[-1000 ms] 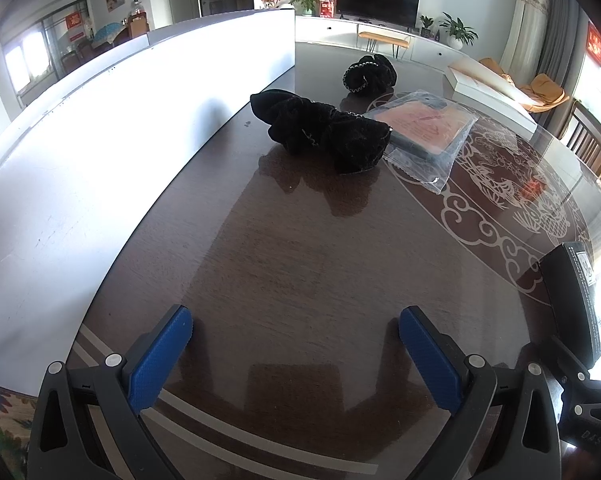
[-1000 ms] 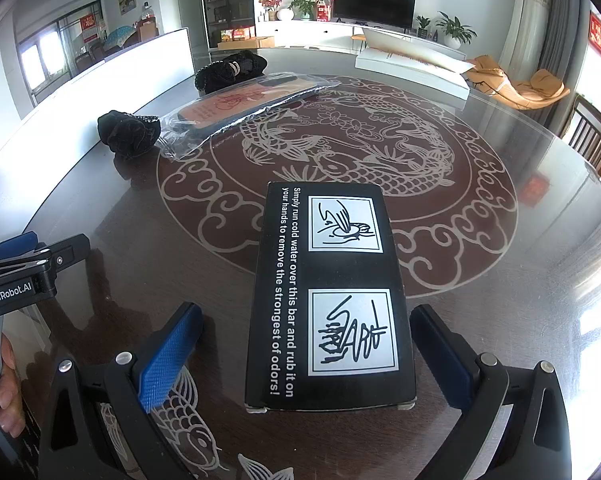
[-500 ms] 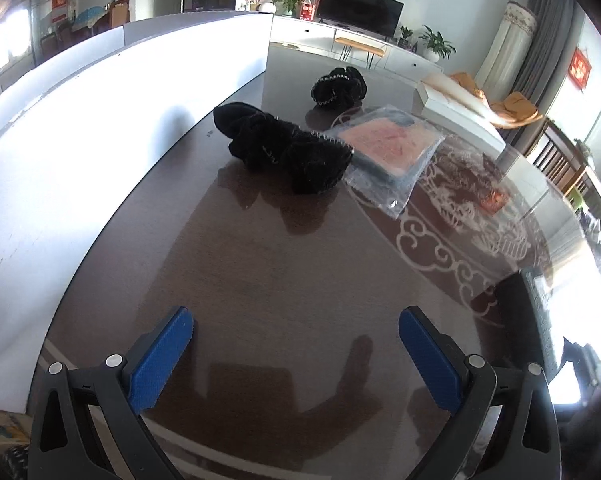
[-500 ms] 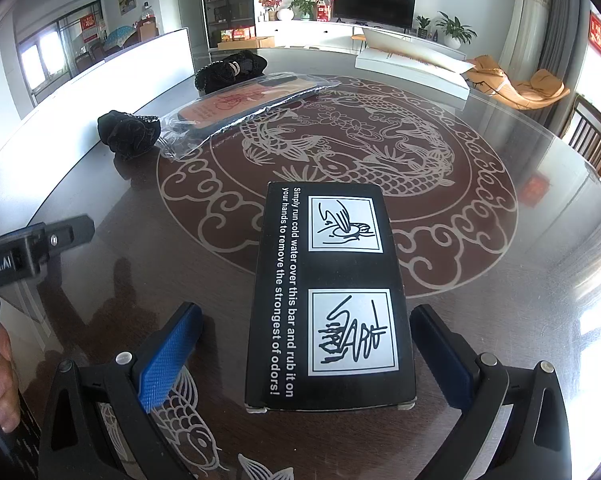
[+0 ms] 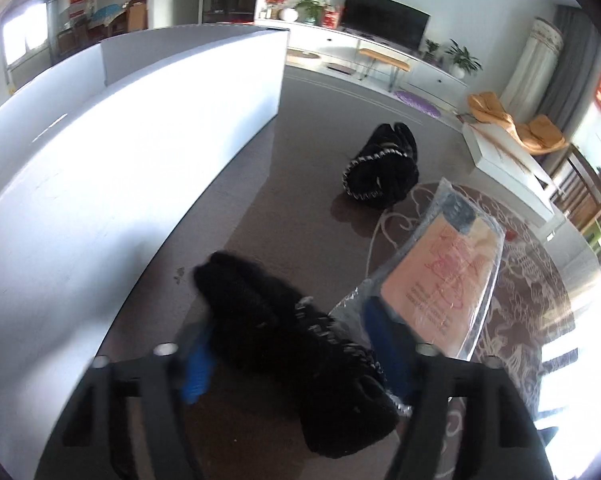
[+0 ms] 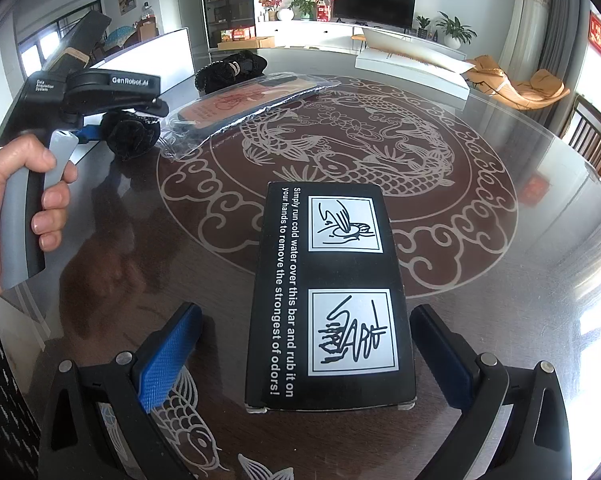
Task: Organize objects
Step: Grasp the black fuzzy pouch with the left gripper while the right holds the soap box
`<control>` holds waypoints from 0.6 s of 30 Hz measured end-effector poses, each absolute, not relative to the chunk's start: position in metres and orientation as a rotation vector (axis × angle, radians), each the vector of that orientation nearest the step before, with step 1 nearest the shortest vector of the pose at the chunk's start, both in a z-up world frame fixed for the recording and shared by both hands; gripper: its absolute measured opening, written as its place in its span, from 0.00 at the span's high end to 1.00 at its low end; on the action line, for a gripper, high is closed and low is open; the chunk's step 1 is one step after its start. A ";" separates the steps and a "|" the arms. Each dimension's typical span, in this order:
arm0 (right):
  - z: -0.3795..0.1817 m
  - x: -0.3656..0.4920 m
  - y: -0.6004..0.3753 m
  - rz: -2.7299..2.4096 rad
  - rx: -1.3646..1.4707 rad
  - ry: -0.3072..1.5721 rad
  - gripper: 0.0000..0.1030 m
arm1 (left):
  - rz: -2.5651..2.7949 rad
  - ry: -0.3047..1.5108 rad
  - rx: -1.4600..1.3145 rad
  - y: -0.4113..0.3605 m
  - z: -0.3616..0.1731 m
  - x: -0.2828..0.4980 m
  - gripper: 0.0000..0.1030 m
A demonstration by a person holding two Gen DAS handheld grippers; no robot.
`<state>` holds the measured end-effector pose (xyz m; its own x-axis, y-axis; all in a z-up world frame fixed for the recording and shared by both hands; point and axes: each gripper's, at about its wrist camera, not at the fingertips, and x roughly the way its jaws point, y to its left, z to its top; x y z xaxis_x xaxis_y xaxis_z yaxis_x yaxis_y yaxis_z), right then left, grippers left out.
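Clear bag (image 5: pixel 440 276) with orange card inside, at one o'clock from left tool (image 5: pixel 296 364), closing around black cloth (image 5: pixel 300 344); right tool (image 6: pixel 304 356) open around black box (image 6: pixel 332 292).

Glass-topped table (image 6: pixel 520 240), black box (image 6: pixel 332 300), bagged card (image 5: pixel 440 276), seemingly fabric bundles (image 5: pixel 384 172)

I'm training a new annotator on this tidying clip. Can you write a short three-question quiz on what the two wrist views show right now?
1. True or false: the right hand-held gripper is clamped on the black box.
2. Which thing lies between the fingers of the left hand-held gripper? A) the plastic-wrapped packet B) the near black fabric bundle C) the far black fabric bundle
3. Fill in: the box lies on a dark table patterned with a ____ design.

Key: 1 false, its fingers stand clear on both sides of the box. 2 B, with the jaws closing on it. 3 dragon.
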<state>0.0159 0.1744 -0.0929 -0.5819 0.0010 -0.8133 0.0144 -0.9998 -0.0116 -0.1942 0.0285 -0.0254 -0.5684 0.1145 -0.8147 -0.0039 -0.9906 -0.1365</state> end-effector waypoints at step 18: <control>-0.093 0.016 0.174 -2.787 1.433 0.027 0.00 | 2.543 0.206 -1.383 0.032 -0.035 -0.085 0.00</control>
<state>0.0163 0.1744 -0.0926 -0.5819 0.0005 -0.8132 0.0150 -0.9998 -0.0114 -0.0852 0.0323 -0.0351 -0.5238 0.1409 -0.8401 -0.2742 -0.9616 0.0096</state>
